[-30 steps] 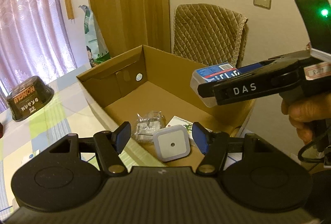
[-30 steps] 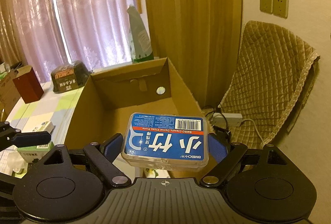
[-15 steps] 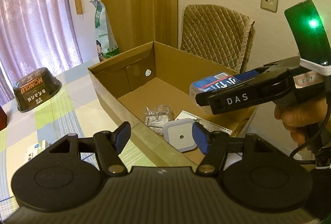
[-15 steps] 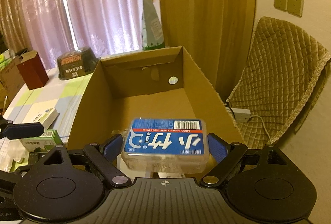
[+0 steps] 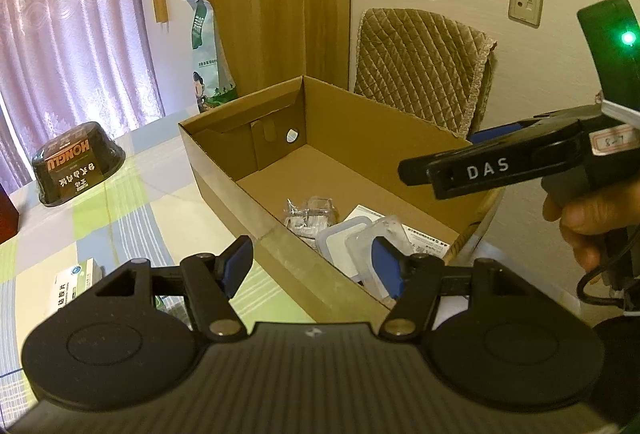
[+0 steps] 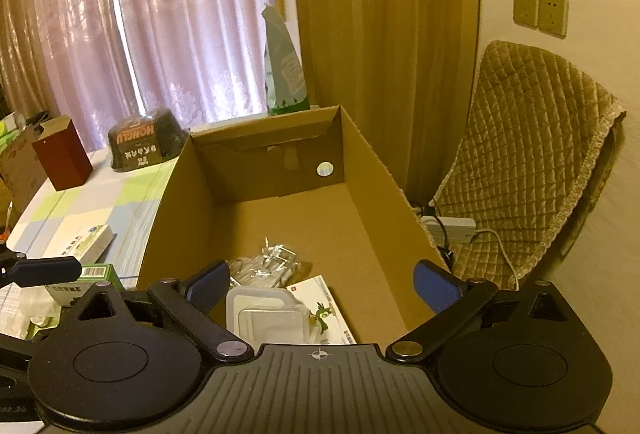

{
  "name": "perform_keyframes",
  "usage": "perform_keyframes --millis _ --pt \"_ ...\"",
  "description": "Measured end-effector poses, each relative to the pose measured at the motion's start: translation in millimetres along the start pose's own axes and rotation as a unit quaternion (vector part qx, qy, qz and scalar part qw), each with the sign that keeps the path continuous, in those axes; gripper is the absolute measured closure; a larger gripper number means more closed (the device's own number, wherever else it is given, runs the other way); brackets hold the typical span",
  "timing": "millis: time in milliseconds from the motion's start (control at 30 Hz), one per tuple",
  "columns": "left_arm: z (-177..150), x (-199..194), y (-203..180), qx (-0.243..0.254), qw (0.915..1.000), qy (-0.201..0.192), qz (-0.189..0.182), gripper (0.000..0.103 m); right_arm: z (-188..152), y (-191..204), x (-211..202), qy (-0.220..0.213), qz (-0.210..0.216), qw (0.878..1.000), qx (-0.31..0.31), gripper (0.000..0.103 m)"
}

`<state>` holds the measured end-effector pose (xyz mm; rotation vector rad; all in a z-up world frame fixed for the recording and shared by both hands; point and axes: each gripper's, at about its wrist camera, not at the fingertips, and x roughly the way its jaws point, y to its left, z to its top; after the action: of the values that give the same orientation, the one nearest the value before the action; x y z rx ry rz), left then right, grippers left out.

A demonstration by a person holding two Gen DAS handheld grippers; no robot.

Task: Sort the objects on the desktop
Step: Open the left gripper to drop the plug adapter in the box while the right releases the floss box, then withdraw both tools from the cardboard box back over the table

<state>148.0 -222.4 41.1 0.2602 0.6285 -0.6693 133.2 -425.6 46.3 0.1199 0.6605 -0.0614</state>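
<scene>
An open cardboard box (image 5: 360,121) (image 6: 180,213) stands on the checked table. Inside it lie a clear bag of small parts (image 5: 308,211) (image 6: 268,266), a leaflet (image 5: 424,238) (image 6: 324,298), a white square night light (image 5: 338,250) and a clear plastic floss box (image 5: 380,242) (image 6: 272,326) resting against it, label hidden. My right gripper (image 6: 320,286) (image 5: 480,169) hovers open over the near right end of the box, holding nothing. My left gripper (image 5: 312,268) is open above the box's near wall.
On the table left of the box are a black bowl (image 5: 76,165) (image 6: 144,145), a dark red box (image 6: 60,157), and small white (image 5: 74,280) and green (image 6: 88,280) cartons. A quilted chair (image 5: 424,61) and a power strip (image 6: 448,228) are beyond the right wall.
My right gripper has opened and the floss box has dropped out of it into the cardboard box. The left gripper has drawn back a little from the box.
</scene>
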Motion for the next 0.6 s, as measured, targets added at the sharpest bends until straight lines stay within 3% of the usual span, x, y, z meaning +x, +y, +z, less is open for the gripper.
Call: perform_keyframes --millis 600 --pt "-5.7 -30.2 -7.5 -0.025 0.9996 0.005 0.008 0.036 -0.8 4.3 -45.9 -0.007 -0.007 1.0 0.009 0.003"
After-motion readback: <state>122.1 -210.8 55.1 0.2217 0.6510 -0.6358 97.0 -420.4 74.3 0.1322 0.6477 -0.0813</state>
